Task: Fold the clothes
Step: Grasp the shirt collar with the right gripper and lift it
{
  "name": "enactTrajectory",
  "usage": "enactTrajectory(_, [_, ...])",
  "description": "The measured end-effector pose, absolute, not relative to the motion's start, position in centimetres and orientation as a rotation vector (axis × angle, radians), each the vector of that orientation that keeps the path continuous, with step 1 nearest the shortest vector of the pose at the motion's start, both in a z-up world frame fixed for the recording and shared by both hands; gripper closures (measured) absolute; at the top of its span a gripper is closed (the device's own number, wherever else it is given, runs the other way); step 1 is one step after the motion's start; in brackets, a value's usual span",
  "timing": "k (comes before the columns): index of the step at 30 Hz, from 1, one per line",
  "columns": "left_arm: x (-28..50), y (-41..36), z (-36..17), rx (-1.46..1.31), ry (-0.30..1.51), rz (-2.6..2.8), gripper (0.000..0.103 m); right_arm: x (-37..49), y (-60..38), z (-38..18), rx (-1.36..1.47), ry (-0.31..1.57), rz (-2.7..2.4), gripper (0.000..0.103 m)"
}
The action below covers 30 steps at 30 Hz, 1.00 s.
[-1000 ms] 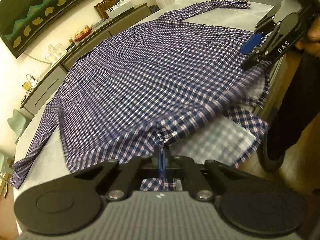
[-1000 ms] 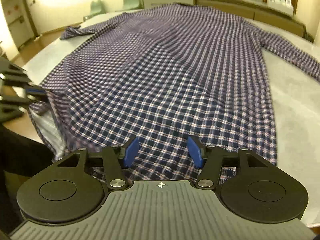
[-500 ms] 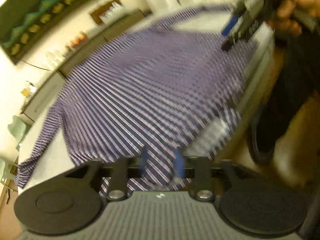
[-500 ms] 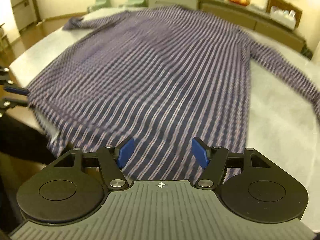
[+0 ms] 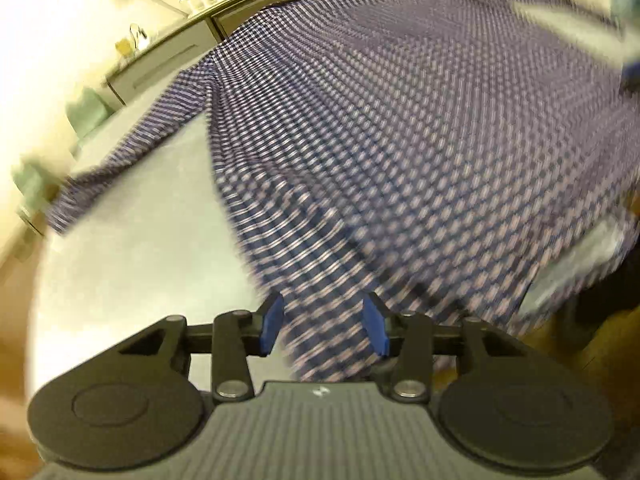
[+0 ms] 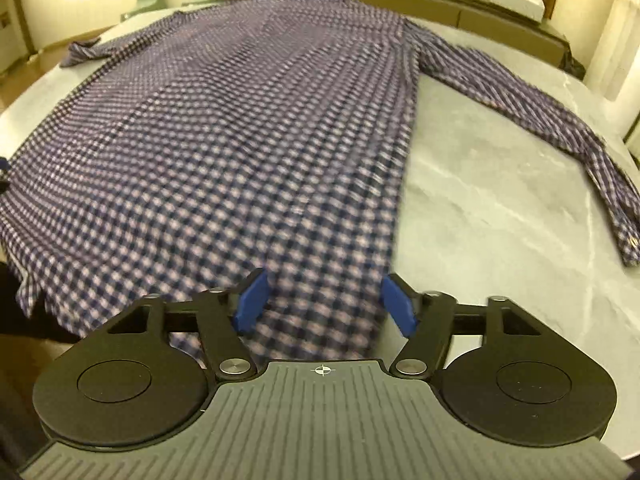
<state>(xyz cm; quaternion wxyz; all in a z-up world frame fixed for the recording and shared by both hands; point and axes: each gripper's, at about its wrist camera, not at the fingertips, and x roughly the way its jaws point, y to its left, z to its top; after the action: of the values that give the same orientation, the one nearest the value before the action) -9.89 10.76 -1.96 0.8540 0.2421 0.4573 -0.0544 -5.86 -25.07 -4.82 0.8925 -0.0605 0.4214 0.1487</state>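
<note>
The checked shirt (image 6: 248,128) lies spread flat on the pale counter (image 6: 492,216) and fills most of the right wrist view. Its body runs from the bottom centre of the frame up to the top centre. One sleeve (image 6: 532,100) stretches out to the right side of the frame, and the other sleeve (image 6: 86,50) reaches toward the upper left. In the left wrist view, which is blurred, this second sleeve (image 5: 132,148) goes to the left edge of the frame, and the lower edge of the shirt hangs a little over the counter rim at the right.

As far as the pictures show, no fold is made yet. Both sleeves are fully open and the body is in one layer. I judge that the shirt is only laid out and smoothed, so all the folding is left: the sleeves in, the sides over, then the body in half.

The left gripper (image 5: 323,326) is at the bottom of its view, above the hem area. Its jaws are about half open and closing a little; cloth shows between them, but the pads do not press it. The right gripper (image 6: 326,306) stands wide open over the lower part of the shirt and holds nothing.
</note>
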Motion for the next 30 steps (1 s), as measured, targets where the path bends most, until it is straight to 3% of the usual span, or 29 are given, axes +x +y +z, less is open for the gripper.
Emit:
enactTrajectory(2, [-10.5, 10.4, -0.5, 0.536, 0.917, -0.117, 0.059, -5.0, -27.4, -4.0, -0.077, 0.855, 0.275, 0.032])
enactTrajectory(4, [-10.8, 10.0, 1.8, 0.505, 0.853, -0.131, 0.058, -2.9, -31.8, -3.0, 0.043, 0.799, 0.118, 0.014])
enactTrajectory(6, [-10.2, 9.0, 4.3, 0.462, 0.783, -0.154, 0.055, -0.2, -37.5, -2.6, 0.19, 0.75, -0.112, 0.012])
enactTrajectory(10, [-7.4, 4.3, 8.3, 0.381, 0.673, -0.28, 0.037, 2.8, -46.3, -4.3, 0.391, 0.737, -0.403, 0.016])
enactTrajectory(12, [-5.7, 1.7, 9.2, 0.35, 0.646, -0.356, 0.036, 3.7, -48.8, -5.5, 0.44, 0.732, -0.476, 0.016])
enactTrajectory(17, [-2.1, -6.0, 9.3, 0.36, 0.62, -0.512, 0.035, 6.1, -48.9, -8.5, 0.335, 0.758, -0.464, 0.035])
enactTrajectory(19, [-0.4, -10.1, 8.6, 0.402, 0.6, -0.562, 0.031, 6.8, -49.0, -8.5, 0.324, 0.75, -0.415, 0.074])
enactTrajectory(21, [0.7, -14.8, 7.0, 0.466, 0.569, -0.633, 0.025, 6.6, -49.7, -8.0, 0.364, 0.729, -0.37, 0.094])
enactTrajectory(23, [1.5, -19.4, 4.8, 0.53, 0.537, -0.688, 0.02, 5.8, -50.4, -6.9, 0.436, 0.678, -0.311, 0.096])
enactTrajectory(24, [2.0, -21.7, 3.8, 0.56, 0.521, -0.717, 0.019, 5.3, -50.6, -6.4, 0.48, 0.647, -0.279, 0.103])
enactTrajectory(30, [4.2, -34.8, -3.4, 0.727, 0.419, -0.816, 0.016, 3.8, -49.7, -3.5, 0.536, 0.537, -0.128, 0.103])
